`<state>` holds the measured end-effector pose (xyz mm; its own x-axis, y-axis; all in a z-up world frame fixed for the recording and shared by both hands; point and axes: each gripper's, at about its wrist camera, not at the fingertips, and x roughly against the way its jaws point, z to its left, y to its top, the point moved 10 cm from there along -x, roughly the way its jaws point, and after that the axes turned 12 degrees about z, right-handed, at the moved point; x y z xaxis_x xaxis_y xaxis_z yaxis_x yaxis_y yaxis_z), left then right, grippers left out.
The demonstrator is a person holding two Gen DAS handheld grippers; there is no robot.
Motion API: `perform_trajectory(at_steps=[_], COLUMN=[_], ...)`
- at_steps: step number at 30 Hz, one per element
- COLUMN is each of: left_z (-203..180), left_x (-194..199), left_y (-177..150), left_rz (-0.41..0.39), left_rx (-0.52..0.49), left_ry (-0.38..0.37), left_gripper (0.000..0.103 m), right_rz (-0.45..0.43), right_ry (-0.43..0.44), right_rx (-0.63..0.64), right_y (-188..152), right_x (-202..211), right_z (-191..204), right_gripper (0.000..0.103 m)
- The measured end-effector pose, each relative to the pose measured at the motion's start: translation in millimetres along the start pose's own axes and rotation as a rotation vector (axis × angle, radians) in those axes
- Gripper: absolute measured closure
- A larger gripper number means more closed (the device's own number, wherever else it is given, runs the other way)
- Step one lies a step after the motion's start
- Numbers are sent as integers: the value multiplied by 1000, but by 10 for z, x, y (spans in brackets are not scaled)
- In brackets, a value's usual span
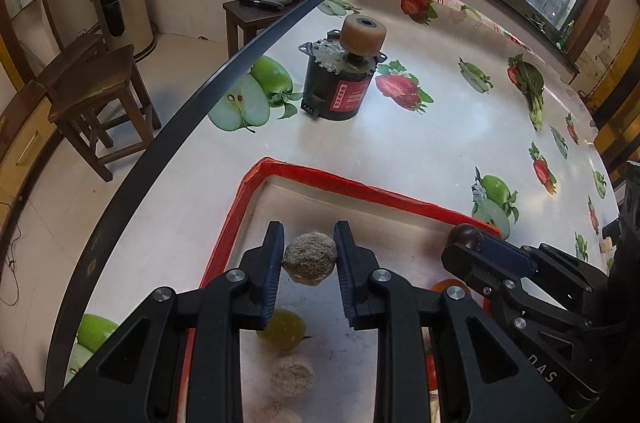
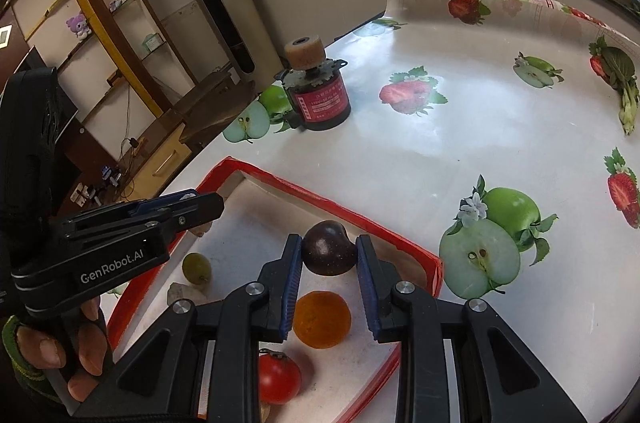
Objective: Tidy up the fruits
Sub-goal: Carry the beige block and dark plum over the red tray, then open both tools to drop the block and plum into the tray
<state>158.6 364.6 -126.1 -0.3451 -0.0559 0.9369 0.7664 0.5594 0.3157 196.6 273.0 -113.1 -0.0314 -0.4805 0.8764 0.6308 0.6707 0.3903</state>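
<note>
My left gripper (image 1: 309, 257) is shut on a rough beige-grey round fruit (image 1: 309, 258), held above the red-rimmed tray (image 1: 360, 187). Under it in the tray lie a green grape (image 1: 282, 330) and two more rough beige fruits (image 1: 292, 371). My right gripper (image 2: 329, 255) is shut on a dark purple plum (image 2: 329, 253) over the same tray (image 2: 400, 239). Below it lie an orange fruit (image 2: 322, 319), a red tomato (image 2: 279, 379) and the green grape (image 2: 196, 267). The right gripper (image 1: 466, 243) shows at the right of the left wrist view, the left gripper (image 2: 200, 207) at the left of the right wrist view.
A black motor with a tan roller (image 1: 344, 75) stands on the fruit-print tablecloth (image 1: 440, 143) beyond the tray. The table's dark edge (image 1: 200, 111) runs along the left, with wooden stools (image 1: 100, 103) on the floor below. A hand (image 2: 80, 351) grips the left tool.
</note>
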Motion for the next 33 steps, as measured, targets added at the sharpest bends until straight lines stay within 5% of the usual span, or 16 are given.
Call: perform_trajectory(at_steps=[18, 22, 33], left_z=[95, 134, 123], left_x=[-273, -212, 95], left_y=[-45, -60, -276], left_rz=[59, 44, -6], left_rx=[40, 52, 59], left_ry=[39, 54, 26], left_gripper=[78, 60, 59], right_rz=[49, 38, 26], right_ry=[-26, -23, -5], right_rx=[33, 45, 101], right_y=[-75, -105, -306], right_x=[-277, -234, -12], right_z=[-34, -22, 52], right_gripper=[70, 58, 52])
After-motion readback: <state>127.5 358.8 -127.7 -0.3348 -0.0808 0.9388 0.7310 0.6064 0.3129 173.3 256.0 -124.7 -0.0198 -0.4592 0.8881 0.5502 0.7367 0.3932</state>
